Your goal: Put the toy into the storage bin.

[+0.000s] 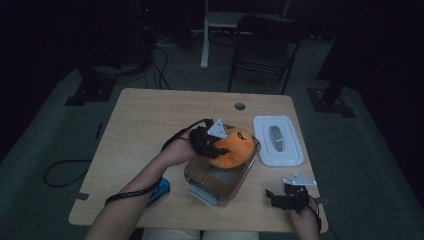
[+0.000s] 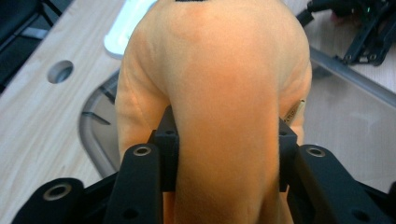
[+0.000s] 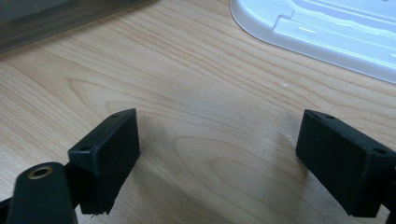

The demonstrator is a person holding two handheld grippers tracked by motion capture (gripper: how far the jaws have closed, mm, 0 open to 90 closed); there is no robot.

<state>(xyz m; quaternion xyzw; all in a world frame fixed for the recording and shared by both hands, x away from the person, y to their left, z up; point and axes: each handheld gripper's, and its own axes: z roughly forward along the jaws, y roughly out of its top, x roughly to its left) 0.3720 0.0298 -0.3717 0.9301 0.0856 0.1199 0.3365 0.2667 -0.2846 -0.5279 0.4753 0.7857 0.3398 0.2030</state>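
Left gripper [image 1: 216,145] jaws clamped on soft orange plush toy [image 1: 235,147] over clear glass container [image 1: 220,175] — light, squashy, best pinched mid-body — right gripper [image 1: 280,199] jaws spread, empty, on table [image 1: 145,125].

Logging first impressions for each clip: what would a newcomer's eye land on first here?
The orange plush toy, clamped in the left gripper over the far end of the clear container at the table's middle. Next, the white lid lying to its right, and the right gripper resting open near the table's front edge.
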